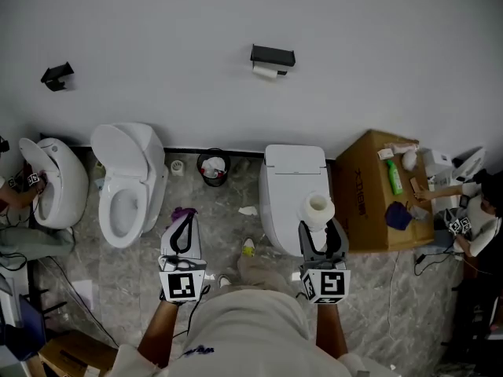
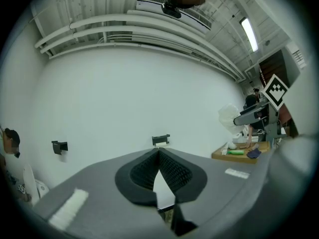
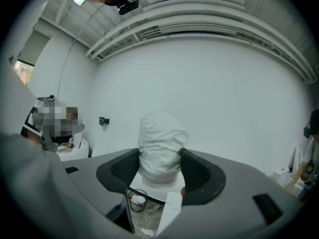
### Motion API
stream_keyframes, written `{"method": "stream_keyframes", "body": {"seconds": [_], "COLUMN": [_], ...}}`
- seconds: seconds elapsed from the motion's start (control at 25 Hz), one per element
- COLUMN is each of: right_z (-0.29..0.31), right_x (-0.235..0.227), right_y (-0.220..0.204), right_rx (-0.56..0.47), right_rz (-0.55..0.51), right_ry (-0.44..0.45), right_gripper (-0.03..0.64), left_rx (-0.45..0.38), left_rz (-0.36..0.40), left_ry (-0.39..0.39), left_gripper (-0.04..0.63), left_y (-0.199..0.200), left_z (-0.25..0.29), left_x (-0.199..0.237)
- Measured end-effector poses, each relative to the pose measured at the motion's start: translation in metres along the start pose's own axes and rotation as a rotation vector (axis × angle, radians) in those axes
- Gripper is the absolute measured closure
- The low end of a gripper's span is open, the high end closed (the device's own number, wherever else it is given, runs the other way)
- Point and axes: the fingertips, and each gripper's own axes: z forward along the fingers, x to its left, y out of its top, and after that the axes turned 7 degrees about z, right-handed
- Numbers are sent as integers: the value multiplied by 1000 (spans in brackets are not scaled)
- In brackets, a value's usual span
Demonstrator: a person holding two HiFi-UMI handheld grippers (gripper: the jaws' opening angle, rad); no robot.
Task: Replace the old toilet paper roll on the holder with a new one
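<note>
A black holder [image 1: 273, 55] is fixed to the white wall, with a thin old roll [image 1: 267, 71] hanging under it. My right gripper [image 1: 321, 228] is shut on a new white toilet paper roll [image 1: 318, 209], held upright over the closed toilet [image 1: 292, 181]. In the right gripper view the roll [image 3: 160, 146] fills the gap between the pads [image 3: 198, 169]. My left gripper [image 1: 183, 223] is shut and empty, well short of the wall. In the left gripper view its closed tips [image 2: 159, 151] sit just below the holder [image 2: 160, 139].
Two open toilets [image 1: 130, 181] [image 1: 59, 183] stand at the left, with a small bin [image 1: 213, 167] between the toilets. A cardboard box [image 1: 365, 199] with a green bottle [image 1: 394, 177] stands at the right. A second holder [image 1: 56, 75] hangs far left. People crouch at both edges.
</note>
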Motion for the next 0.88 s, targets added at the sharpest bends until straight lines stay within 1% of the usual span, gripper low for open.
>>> {"method": "stream_keyframes", "body": {"seconds": [0.04, 0.12, 0.16, 0.36, 0.6, 0.72, 0.88], "right_z": [12, 37, 49, 96, 142, 163, 185], "right_x": [-7, -23, -31, -71, -102, -113, -124], "right_y": [1, 6, 9, 16, 13, 12, 15], "right_rx": [1, -5, -11, -15, -6, -3, -6], "right_rz": [-20, -42, -40, -9, 15, 33, 34], "right_ry": [1, 3, 4, 2, 28, 42, 84], "right_gripper": [351, 351, 351, 351, 351, 351, 352], "left_rx": [0, 6, 13, 39, 29, 34, 41], "left_rz": [5, -11, -17, 5, 33, 47, 64], "left_ry": [2, 21, 32, 57, 57, 55, 54], "left_gripper": [594, 594, 594, 594, 594, 594, 594], "left_y": [0, 1, 1, 2, 15, 21, 26], "left_z": [11, 33, 42, 92, 152, 174, 198], "left_x": [0, 3, 5, 11, 2, -4, -11]}}
